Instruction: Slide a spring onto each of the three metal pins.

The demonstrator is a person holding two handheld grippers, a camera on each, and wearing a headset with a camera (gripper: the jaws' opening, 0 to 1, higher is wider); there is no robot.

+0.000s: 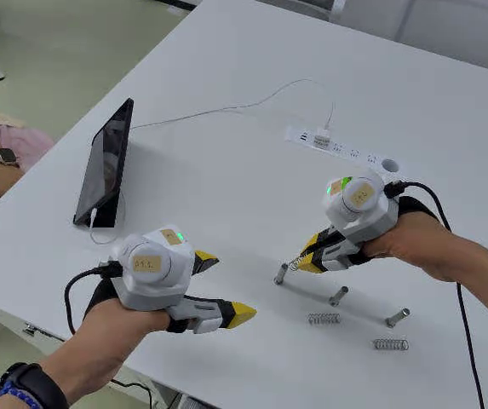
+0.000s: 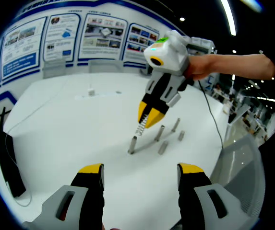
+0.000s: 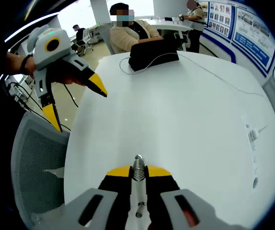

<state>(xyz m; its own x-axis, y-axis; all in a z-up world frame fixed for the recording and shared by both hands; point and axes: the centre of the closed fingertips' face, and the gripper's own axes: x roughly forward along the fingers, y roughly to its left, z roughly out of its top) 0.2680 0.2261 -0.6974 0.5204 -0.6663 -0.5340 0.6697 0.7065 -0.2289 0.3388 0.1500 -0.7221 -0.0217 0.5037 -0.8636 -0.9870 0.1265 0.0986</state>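
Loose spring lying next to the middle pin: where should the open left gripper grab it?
Probably near one end of the small coiled metal spring, coming from above, fingers closing across its round sides. It lies flat on the white table, and that grip leaves the other end free for the short metal pin beside it.

Three short grey metal pins stood bare in a slanting row at lower right of the head view: leftmost pin [image 1: 281,273], middle pin [image 1: 338,296], rightmost pin [image 1: 398,318]. The held spring [image 1: 295,264] sat pinched in the right gripper [image 1: 306,262] fingers, just above the leftmost pin. A second spring [image 1: 324,319] and a third spring [image 1: 390,344] lay flat on the bench [image 1: 226,170] below the row.
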